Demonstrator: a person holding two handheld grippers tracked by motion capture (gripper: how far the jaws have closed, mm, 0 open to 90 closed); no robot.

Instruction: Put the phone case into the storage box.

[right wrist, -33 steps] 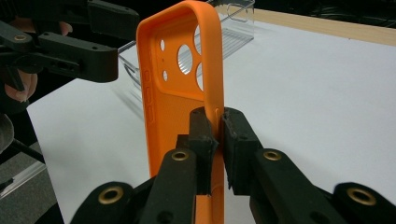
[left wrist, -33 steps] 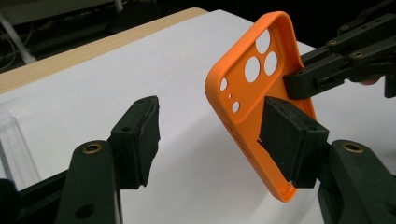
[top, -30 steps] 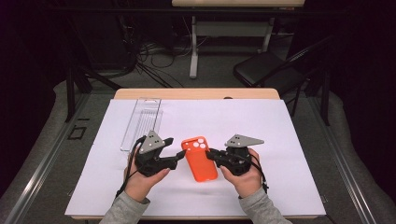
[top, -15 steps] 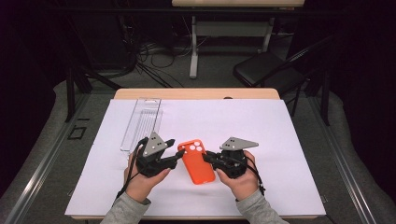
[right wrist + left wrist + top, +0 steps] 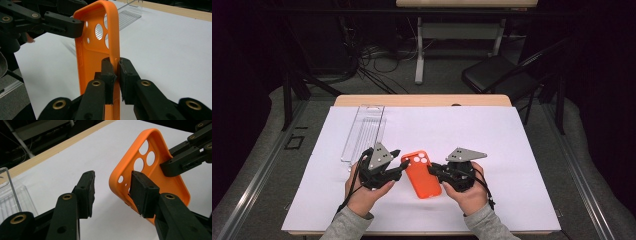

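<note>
Honestly the orange case (image 5: 423, 175) looks light and bendy, so grab its rim: right gripper (image 5: 116, 72) is clamped on the right edge, left gripper (image 5: 113, 192) has just been closing, jaws apart around the far-left corner.

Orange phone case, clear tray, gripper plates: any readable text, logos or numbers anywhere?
None readable.
orange phone case: camera holes and raised button shapes, no lettering or logo.
clear plastic tray: ribbed, no label seen.
left gripper and right gripper: black jaws with brass rivets, no marks; grey plates blank in the high view.
white sheet: blank.
</note>
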